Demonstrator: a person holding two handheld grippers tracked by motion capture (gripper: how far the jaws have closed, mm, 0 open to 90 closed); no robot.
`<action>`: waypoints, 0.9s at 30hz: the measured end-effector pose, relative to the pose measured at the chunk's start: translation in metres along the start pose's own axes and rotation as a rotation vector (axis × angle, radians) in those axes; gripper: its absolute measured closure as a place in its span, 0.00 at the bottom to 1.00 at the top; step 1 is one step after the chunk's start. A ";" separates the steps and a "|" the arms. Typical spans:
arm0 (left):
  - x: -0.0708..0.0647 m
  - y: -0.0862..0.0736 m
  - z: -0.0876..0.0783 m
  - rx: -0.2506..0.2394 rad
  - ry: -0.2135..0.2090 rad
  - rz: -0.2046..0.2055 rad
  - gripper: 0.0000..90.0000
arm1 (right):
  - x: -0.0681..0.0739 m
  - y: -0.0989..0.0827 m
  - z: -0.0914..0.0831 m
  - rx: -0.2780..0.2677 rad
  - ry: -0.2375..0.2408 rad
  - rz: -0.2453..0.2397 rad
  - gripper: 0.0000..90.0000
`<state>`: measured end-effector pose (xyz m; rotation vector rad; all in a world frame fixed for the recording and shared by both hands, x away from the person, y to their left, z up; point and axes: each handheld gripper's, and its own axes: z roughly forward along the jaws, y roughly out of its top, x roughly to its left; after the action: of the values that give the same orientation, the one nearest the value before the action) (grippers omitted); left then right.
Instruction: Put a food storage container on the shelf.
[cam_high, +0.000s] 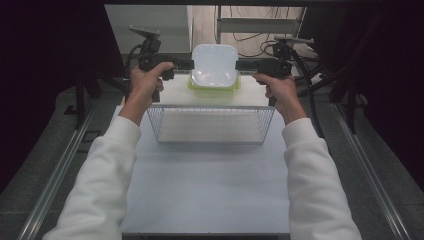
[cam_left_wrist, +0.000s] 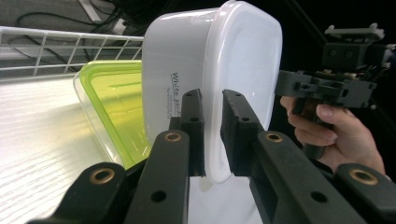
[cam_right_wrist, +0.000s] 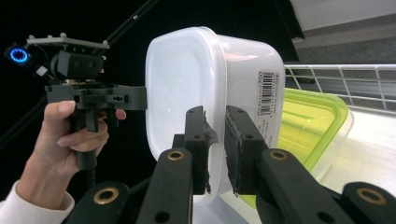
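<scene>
Now, what I see from my end:
Tub: a white lidded tub (cam_high: 215, 65) is held up between my two grippers, above the far end of the bench (cam_high: 210, 185), with its lid toward the high camera.
Left gripper: my left gripper (cam_left_wrist: 212, 135) pinches the lid's rim at the tub's left side; both jaws are pressed on the edge.
Right gripper: my right gripper (cam_right_wrist: 215, 144) pinches the rim at the opposite side, jaws closed on it.
Hands: my left hand (cam_high: 146, 84) and right hand (cam_high: 280, 91) grip the handles, white sleeves (cam_high: 105, 175) running back toward me.
Below the tub: a clear box with a green lid (cam_high: 212, 87) lies on the bench directly underneath; in the gripper views it lies just behind the tub.
In the way: a wire basket (cam_high: 210, 125) stands on the bench just on my side of the green-lidded box, between me and the tub.
Label: a barcode sticker (cam_right_wrist: 267, 93) sits on the tub's wall.
Beyond: cables (cam_high: 255, 37) trail on the floor behind the bench.
</scene>
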<state>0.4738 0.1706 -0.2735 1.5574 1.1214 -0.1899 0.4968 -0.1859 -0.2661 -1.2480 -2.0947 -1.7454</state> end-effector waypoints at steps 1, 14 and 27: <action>0.002 0.001 0.001 -0.001 -0.007 -0.015 0.89 | -0.001 0.001 0.000 0.000 0.002 0.011 0.88; 0.022 0.017 0.012 -0.010 -0.067 -0.174 0.88 | -0.018 0.014 0.010 -0.005 -0.002 0.181 0.84; 0.039 0.019 0.019 -0.026 -0.099 -0.257 0.86 | -0.032 0.016 0.018 -0.024 -0.001 0.324 0.84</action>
<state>0.5166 0.1778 -0.2924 1.3632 1.2378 -0.4191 0.5351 -0.1869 -0.2785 -1.4959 -1.7546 -1.6277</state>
